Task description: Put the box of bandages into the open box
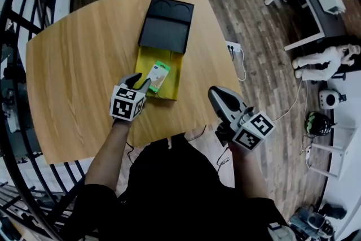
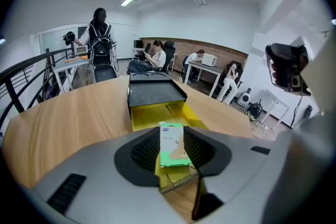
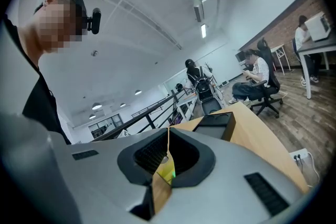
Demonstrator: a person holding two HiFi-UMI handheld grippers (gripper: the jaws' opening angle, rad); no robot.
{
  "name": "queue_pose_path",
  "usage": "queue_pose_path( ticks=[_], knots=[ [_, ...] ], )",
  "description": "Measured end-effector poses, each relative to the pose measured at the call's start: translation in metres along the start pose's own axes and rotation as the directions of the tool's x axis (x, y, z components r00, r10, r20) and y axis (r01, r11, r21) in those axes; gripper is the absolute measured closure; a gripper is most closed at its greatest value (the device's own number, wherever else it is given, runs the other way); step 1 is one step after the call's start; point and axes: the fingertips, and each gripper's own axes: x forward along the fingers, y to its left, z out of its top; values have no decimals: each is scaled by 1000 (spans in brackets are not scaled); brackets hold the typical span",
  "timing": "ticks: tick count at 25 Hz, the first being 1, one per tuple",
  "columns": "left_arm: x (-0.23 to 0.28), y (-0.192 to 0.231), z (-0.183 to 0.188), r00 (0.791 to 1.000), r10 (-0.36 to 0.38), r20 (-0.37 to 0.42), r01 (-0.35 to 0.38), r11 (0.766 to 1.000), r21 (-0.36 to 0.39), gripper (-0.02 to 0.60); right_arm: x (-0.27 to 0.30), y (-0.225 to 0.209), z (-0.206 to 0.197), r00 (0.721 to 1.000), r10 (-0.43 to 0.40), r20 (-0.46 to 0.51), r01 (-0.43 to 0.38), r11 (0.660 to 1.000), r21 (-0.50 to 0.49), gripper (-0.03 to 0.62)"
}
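Two grippers logged. Lower right of the head view: right gripper (image 1: 215,96) is held off the table (image 1: 73,76) edge, jaws pressed together with nothing between. Lower centre: left gripper (image 1: 142,82), jaws pinched on the near end of the box of bandages (image 1: 159,75), which is seen within the yellow open box (image 1: 174,73) — whether it rests on the bottom cannot be told. Beyond, upper centre, the black lid (image 1: 167,22). The carton is judged light, thin-walled and easily crushed — best taken gently across its narrow sides.

The green-and-white box of bandages (image 1: 158,75) lies (slightly askew) in the yellow tray of the black-lidded open box (image 1: 144,64).
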Motion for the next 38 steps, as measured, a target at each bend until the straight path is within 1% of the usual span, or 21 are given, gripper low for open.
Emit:
queue_pose_path(
  ticks=[3, 5, 9, 13, 18, 25, 28, 33, 36, 38],
  knots=[
    [-24, 3, 5, 999, 8, 42, -8, 1000, 6, 433, 6, 14, 11, 1000, 14, 18, -14, 999, -39, 557],
    [-39, 12, 13, 997, 18, 76, -19, 1000, 4, 433, 15, 21, 22, 999, 24, 33, -21, 997, -77, 556],
    [-72, 33, 30, 987, 31, 160, -27, 999, -26, 433, 37, 36, 44, 998, 43, 54, -33, 985, -168, 557],
    [-113, 33, 52, 969, 29, 246, -20, 999, -39, 433, 43, 53, 62, 995, 68, 69, -51, 973, -226, 557],
    [-153, 37, 75, 940, 54, 338, -45, 998, -36, 433, 49, 64, 75, 992, 107, 73, -82, 956, -280, 557],
    [-191, 32, 102, 908, 76, 411, -79, 997, -9, 430, 47, 75, 103, 984, 149, 95, -106, 929, -355, 559],
    [-209, 25, 115, 882, 91, 462, -102, 995, -2, 428, 40, 77, 116, 979, 158, 131, -98, 920, -379, 559],
    [-238, 15, 136, 829, 121, 546, -149, 989, 8, 428, 25, 81, 138, 967, 172, 189, -76, 900, -429, 559],
    [-251, 12, 143, 800, 145, 582, -187, 982, 11, 428, 19, 80, 146, 961, 171, 217, -55, 888, -458, 559],
    [-258, 13, 145, 783, 167, 599, -210, 978, 1, 430, 16, 79, 150, 960, 167, 227, -42, 881, -471, 559]
  ],
)
